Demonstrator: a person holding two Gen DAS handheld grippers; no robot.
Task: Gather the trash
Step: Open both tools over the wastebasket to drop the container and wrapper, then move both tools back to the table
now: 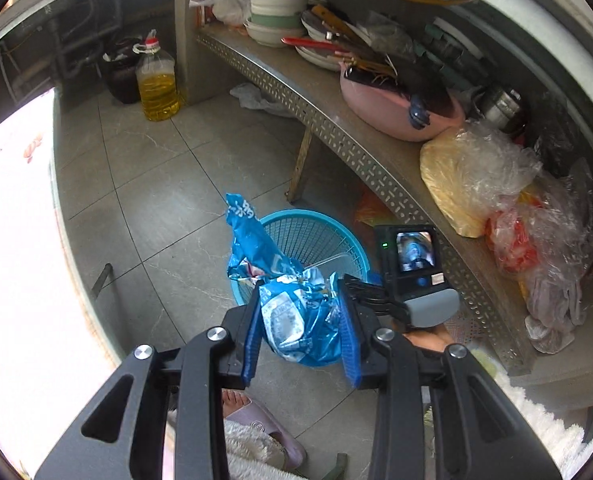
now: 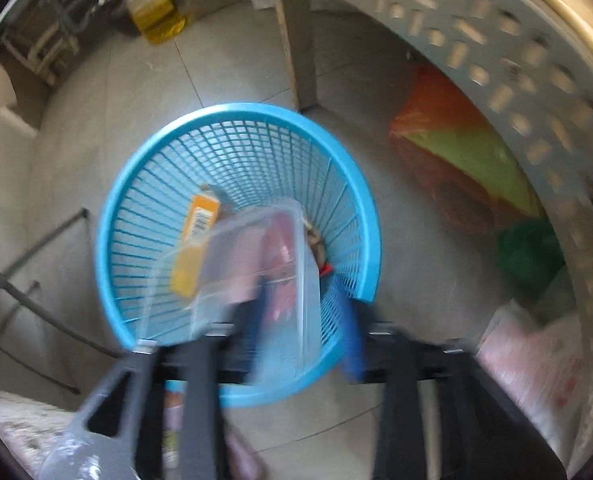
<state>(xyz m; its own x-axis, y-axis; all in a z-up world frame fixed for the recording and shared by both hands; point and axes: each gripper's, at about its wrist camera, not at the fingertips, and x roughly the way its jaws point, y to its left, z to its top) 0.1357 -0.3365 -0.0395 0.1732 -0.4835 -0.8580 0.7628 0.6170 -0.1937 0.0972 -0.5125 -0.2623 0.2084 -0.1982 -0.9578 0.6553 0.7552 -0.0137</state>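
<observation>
Partly blurred, right claw (image 2: 302, 320) over basket (image 2: 136, 168), clear container (image 2: 252, 240) indistinct.

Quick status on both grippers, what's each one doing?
Left gripper: shut on the blue wrapper.
Right gripper: open, clear plastic container between the jaws, over the blue basket.

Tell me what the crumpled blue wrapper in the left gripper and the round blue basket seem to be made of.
Crumpled blue wrapper: thin glossy plastic film, perhaps foil-lined; it creases sharply and shines. Round blue basket: moulded plastic, smooth; open lattice walls and a solid rim.
</observation>
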